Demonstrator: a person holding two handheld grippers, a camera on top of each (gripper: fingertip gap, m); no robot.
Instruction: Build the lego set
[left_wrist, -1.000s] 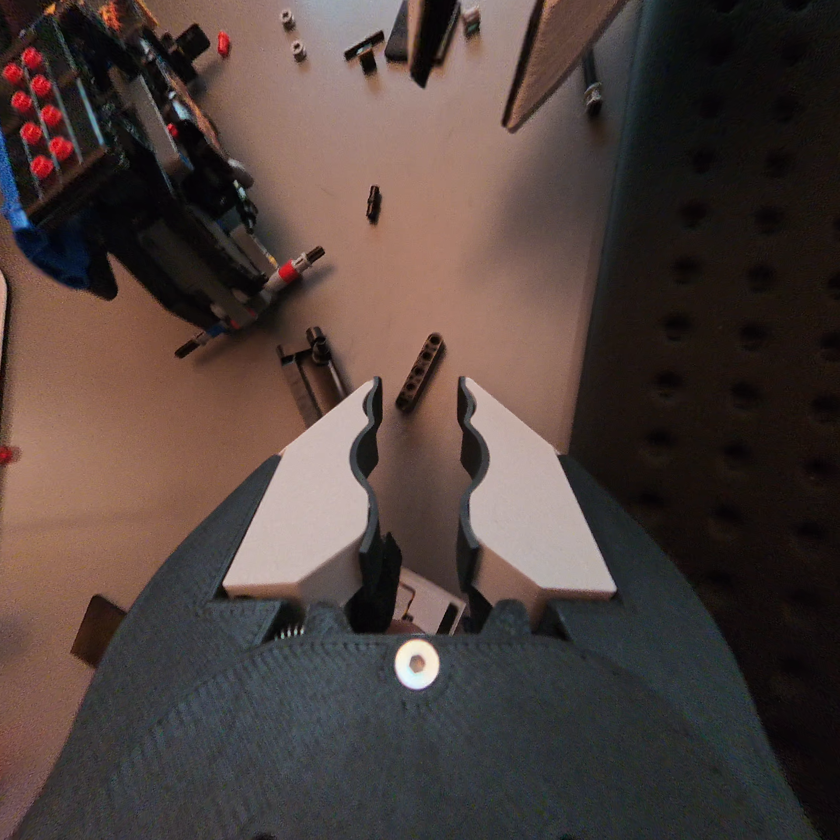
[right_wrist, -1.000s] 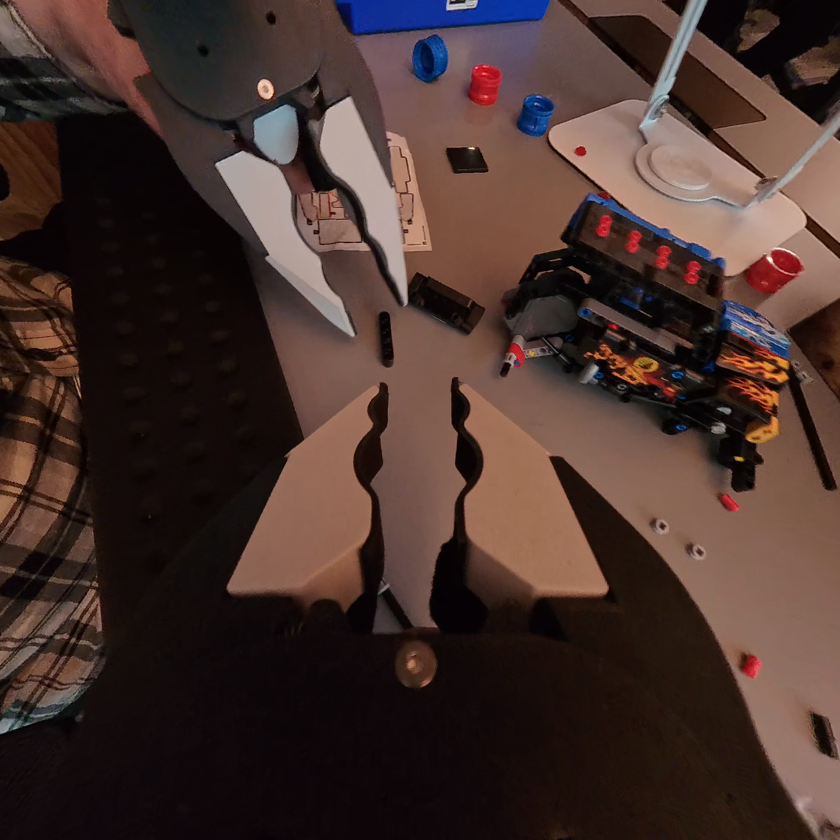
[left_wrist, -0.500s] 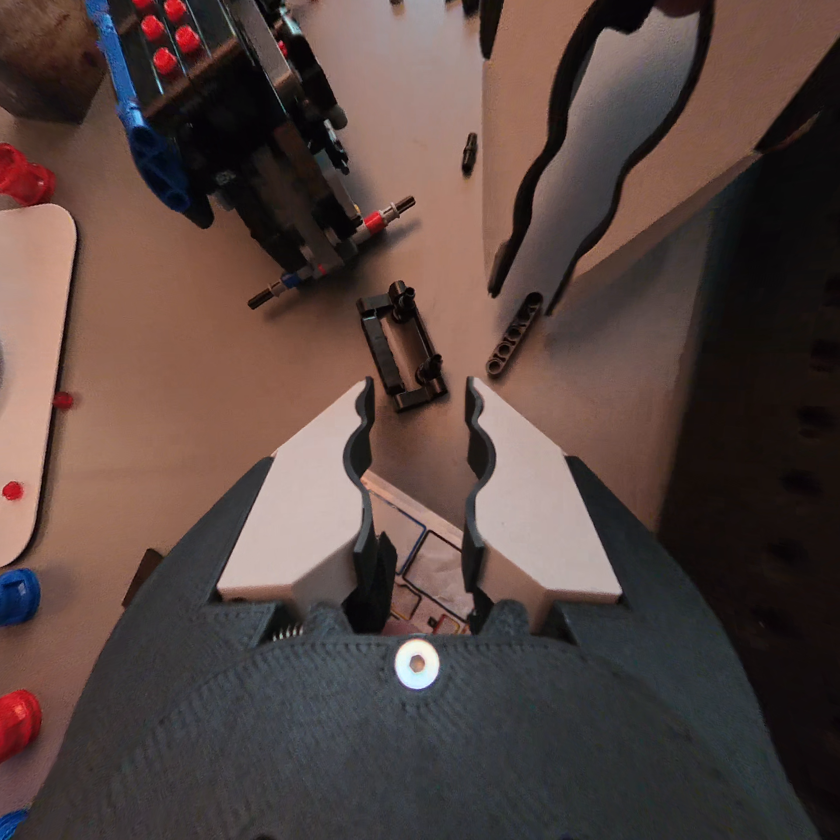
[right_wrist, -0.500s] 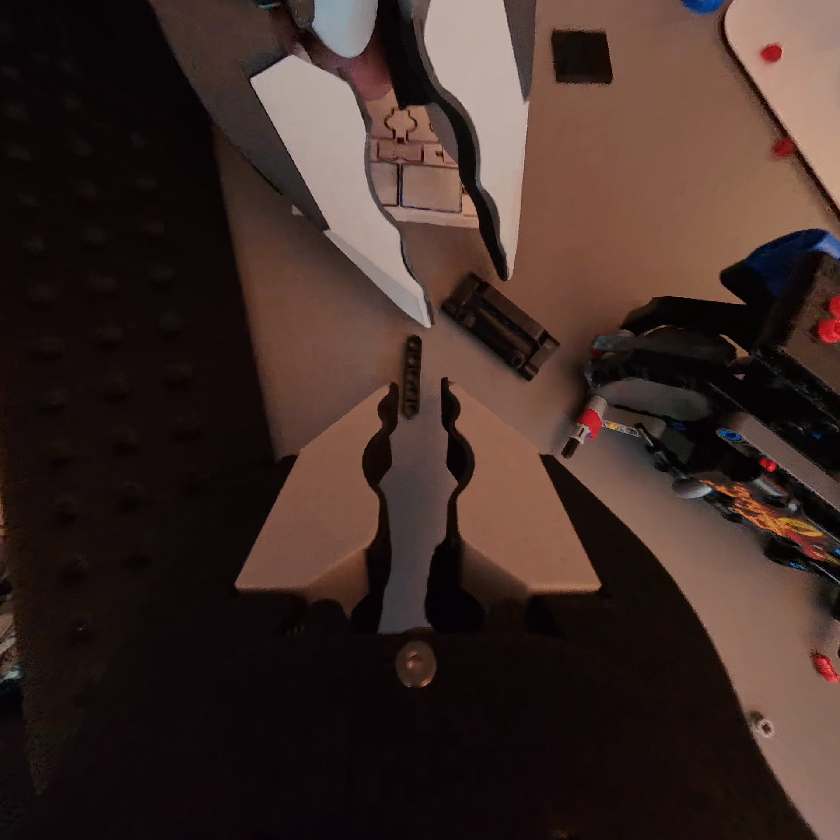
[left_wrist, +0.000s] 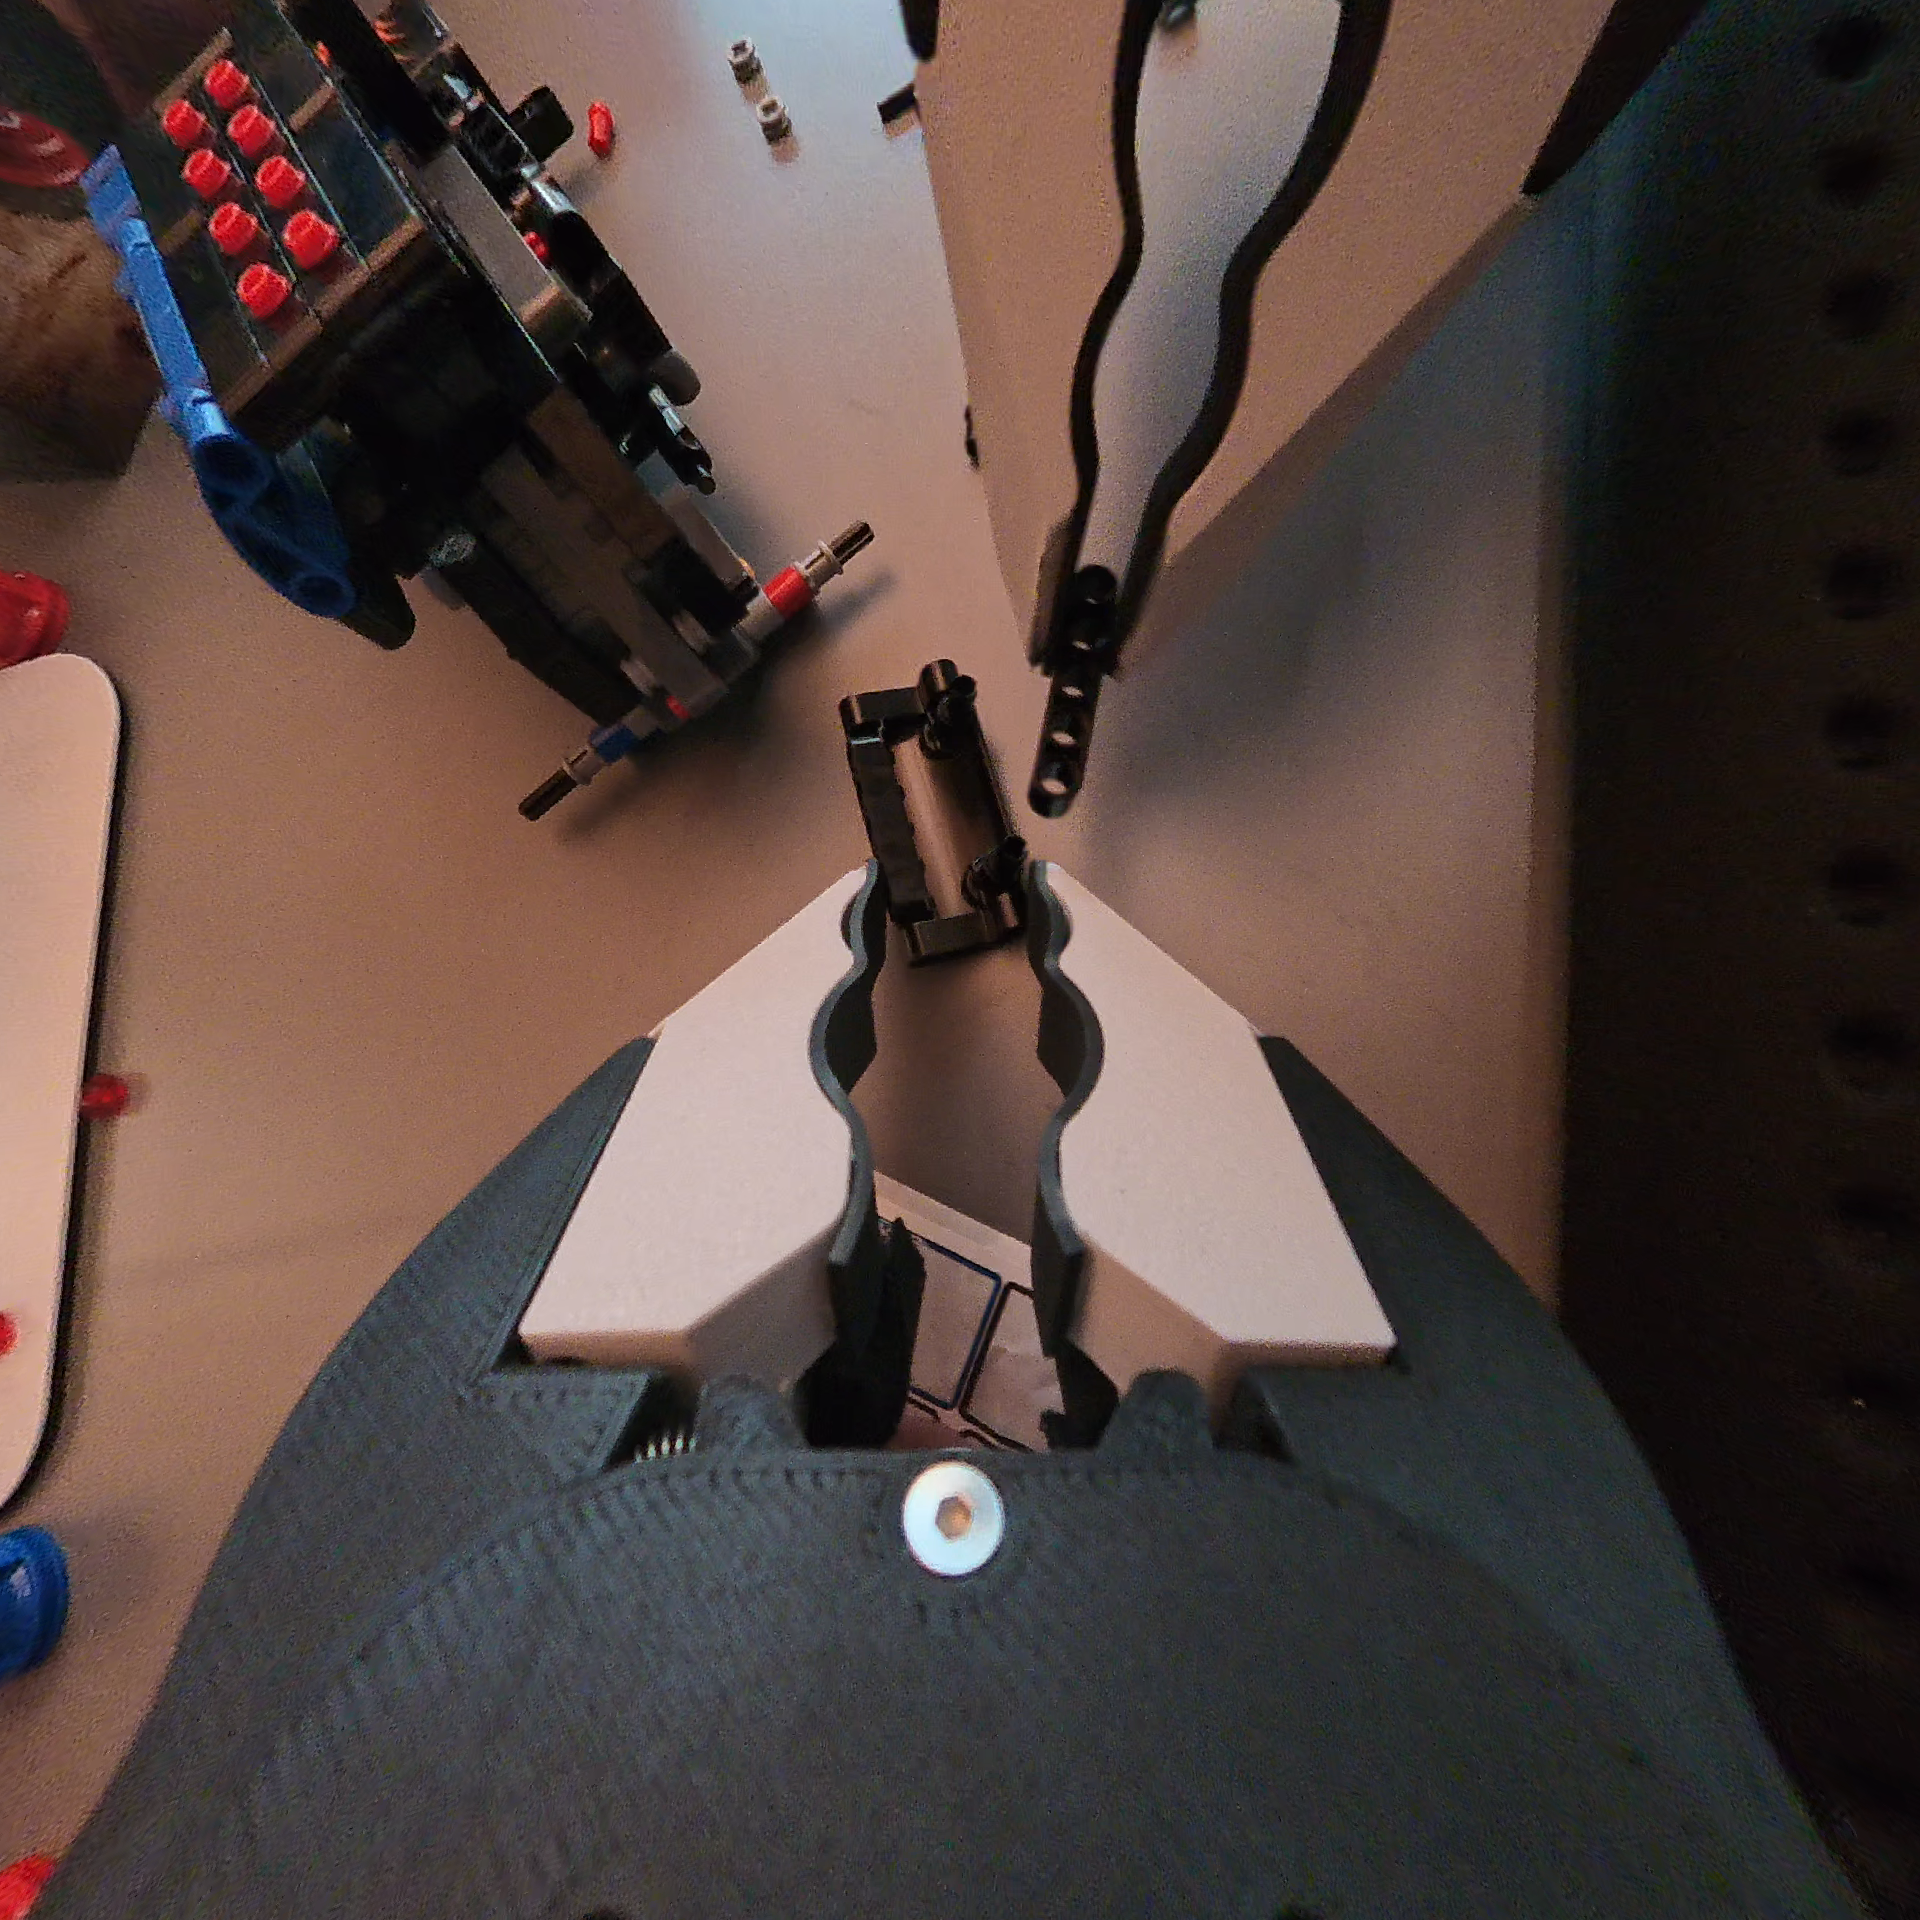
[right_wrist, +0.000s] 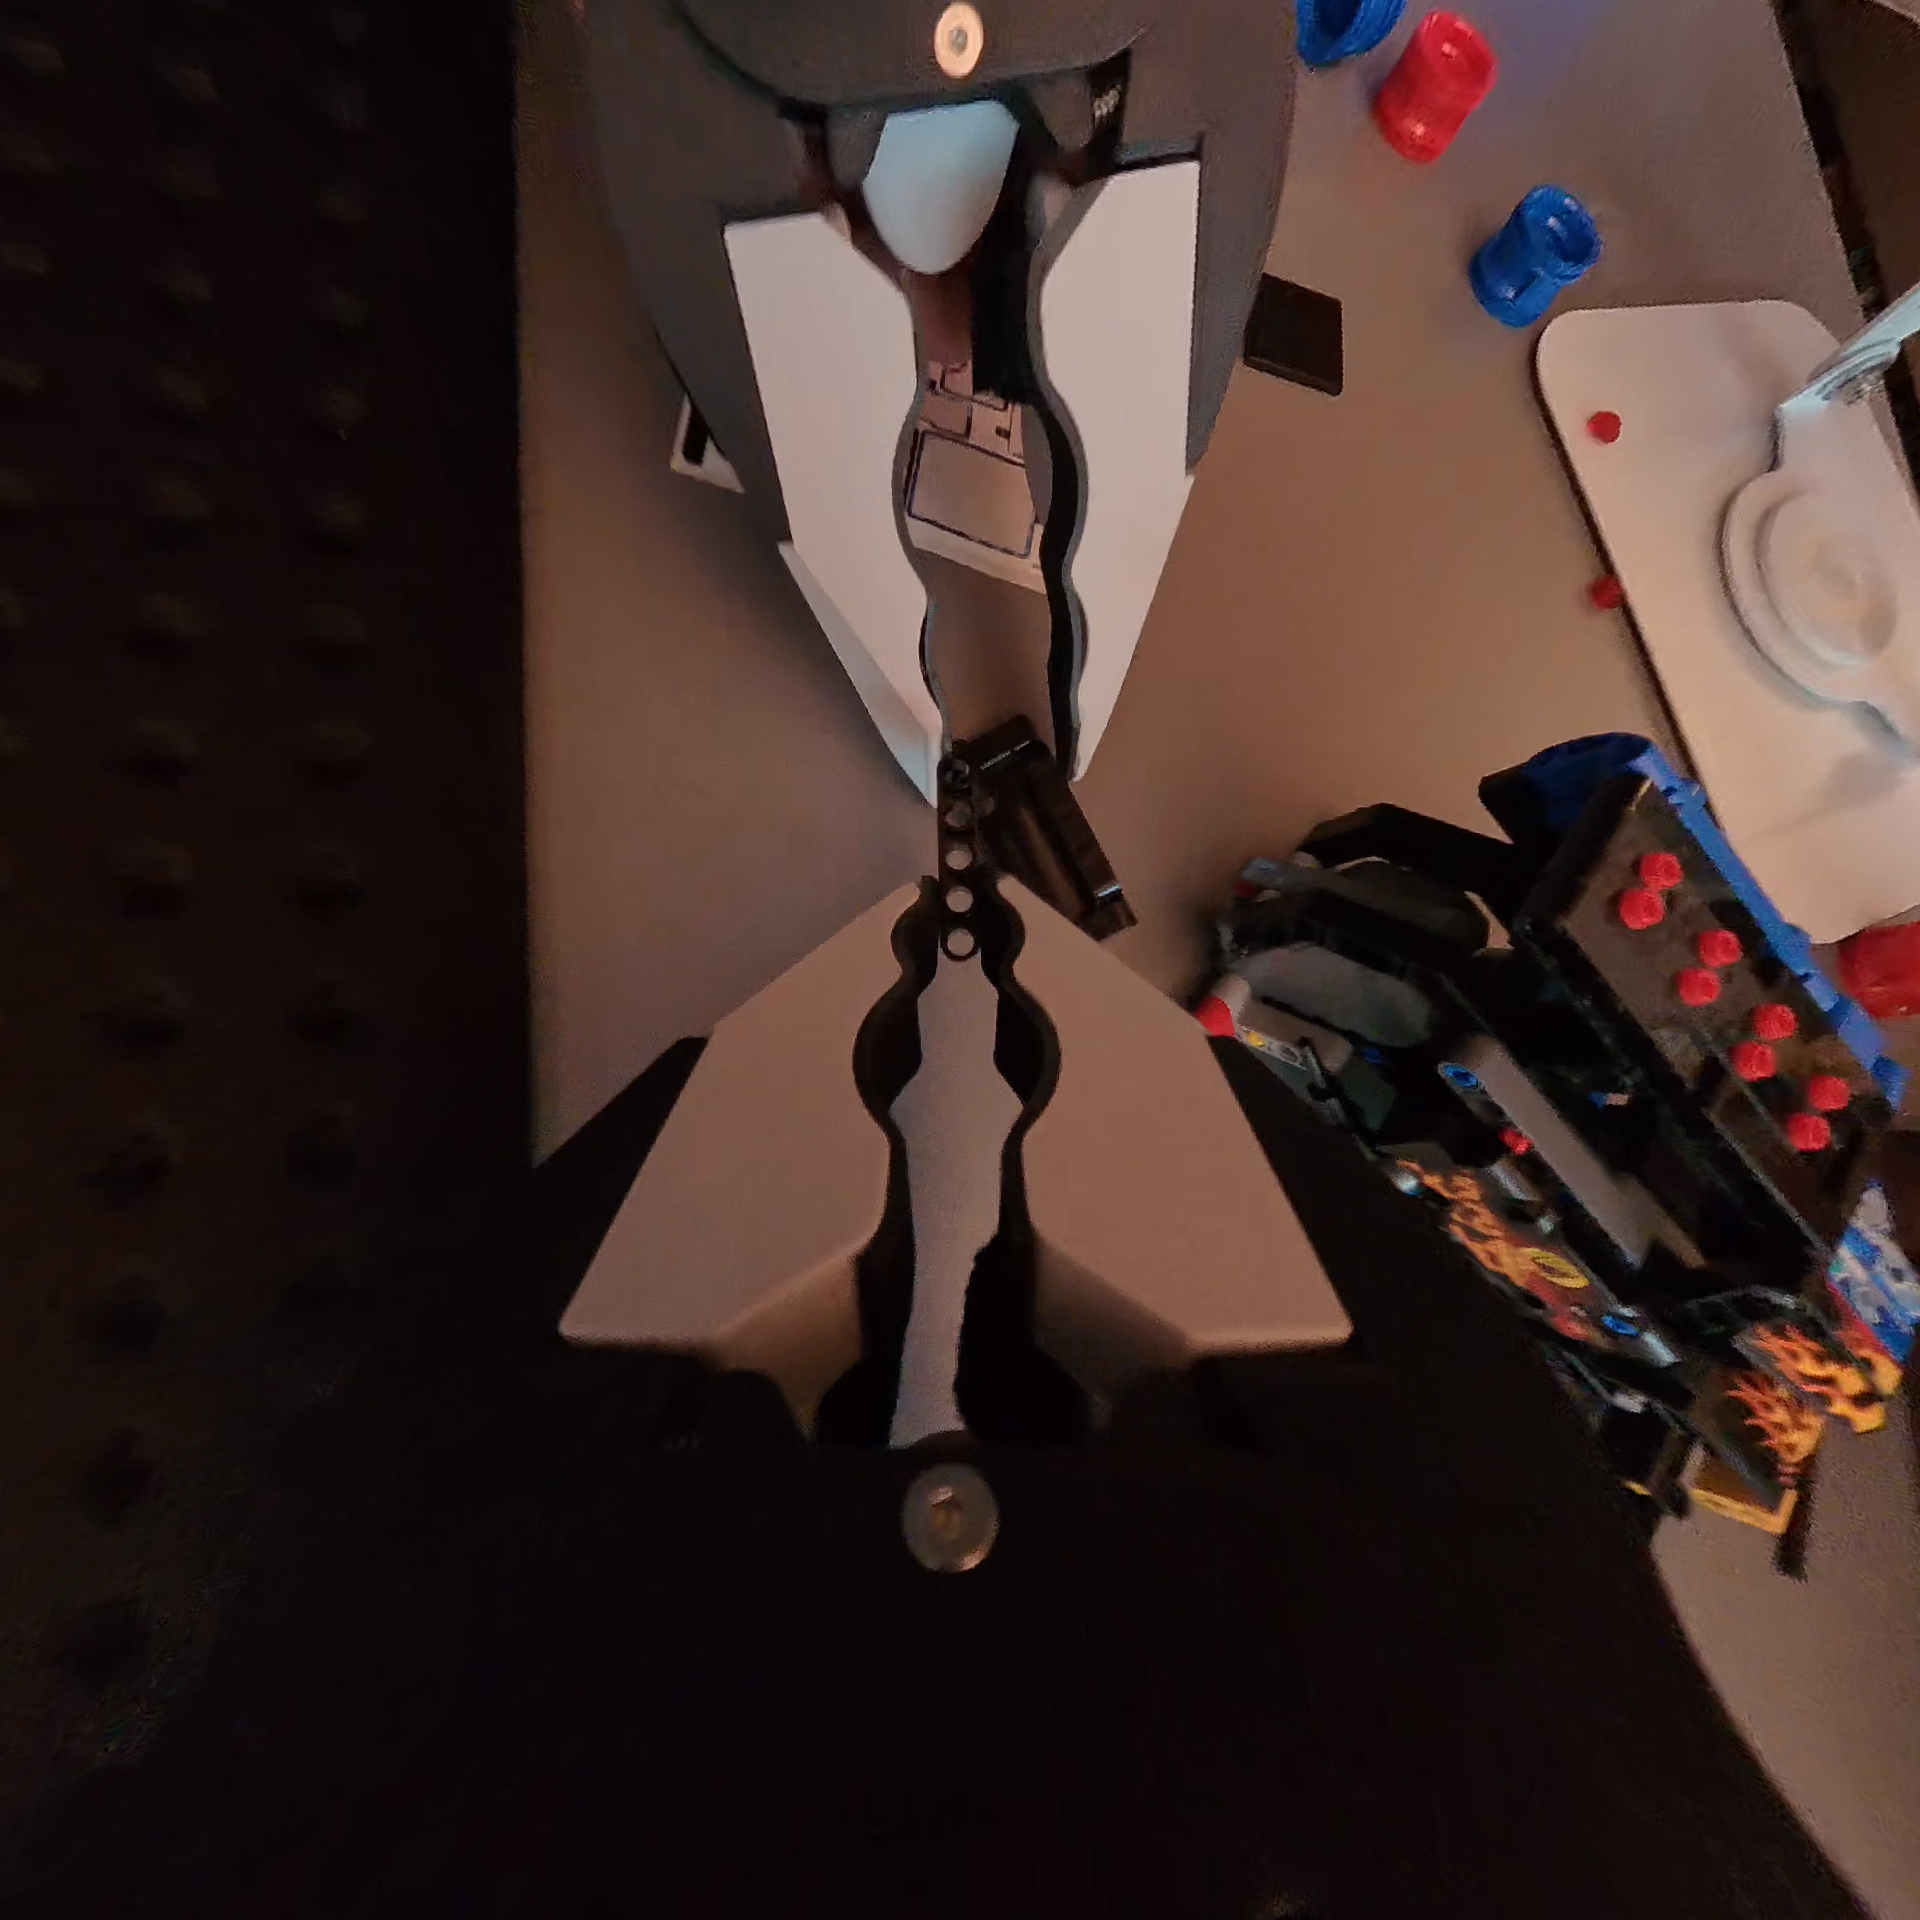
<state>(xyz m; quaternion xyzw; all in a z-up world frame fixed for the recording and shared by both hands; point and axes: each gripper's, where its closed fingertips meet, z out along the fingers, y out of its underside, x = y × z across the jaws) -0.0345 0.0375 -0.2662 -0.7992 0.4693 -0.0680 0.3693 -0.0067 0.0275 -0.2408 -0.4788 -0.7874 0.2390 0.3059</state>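
Note:
A black rectangular frame piece (left_wrist: 930, 790) lies on the grey table, and my left gripper (left_wrist: 954, 873) has its fingertips closed against both sides of its near end. It also shows in the right wrist view (right_wrist: 1049, 842), between the left gripper's tips (right_wrist: 1006, 758). My right gripper (right_wrist: 964, 899) is shut on one end of a thin black beam with holes (right_wrist: 958, 831). The beam points toward the frame. The left wrist view shows that gripper (left_wrist: 1086, 623) and the beam (left_wrist: 1060, 748) just right of the frame. The part-built black and blue truck (left_wrist: 416, 364) (right_wrist: 1610, 1091) stands beside them.
A dark perforated mat (left_wrist: 1766, 935) runs along the table edge next to both grippers. A white lamp base (right_wrist: 1662, 468), blue (right_wrist: 1532, 255) and red (right_wrist: 1434, 83) wheel hubs, a black tile (right_wrist: 1294, 338) and small loose pins lie beyond the truck. A printed sheet (right_wrist: 971, 488) lies under the left gripper. There is about 4 cm between the tips of the two grippers.
Both grippers have come together over the table. The left moved up to the frame and narrowed around its end. The right advanced onto the beam and closed on it.

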